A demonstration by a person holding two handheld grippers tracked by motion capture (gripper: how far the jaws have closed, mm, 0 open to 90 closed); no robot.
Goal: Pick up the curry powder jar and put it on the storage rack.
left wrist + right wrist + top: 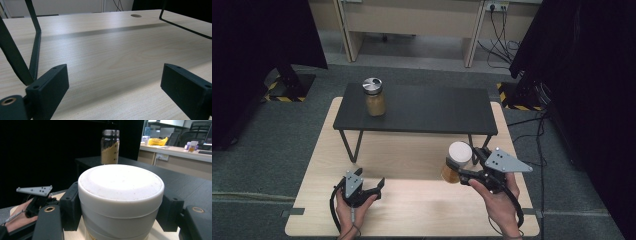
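My right gripper is shut on a jar with a white lid and amber contents, held above the right part of the wooden table. In the right gripper view the white-lidded jar sits between both black pads, close to the camera. A second jar with a silver lid and brown powder stands upright on the left end of the black shelf; this silver-lidded jar appears beyond the held one. My left gripper rests low over the table's front left, open, with nothing between its jaws.
The black shelf stands on thin metal legs over the back half of the table; one leg is close to my left gripper. Grey carpet surrounds the table, with cables on the right and desks behind.
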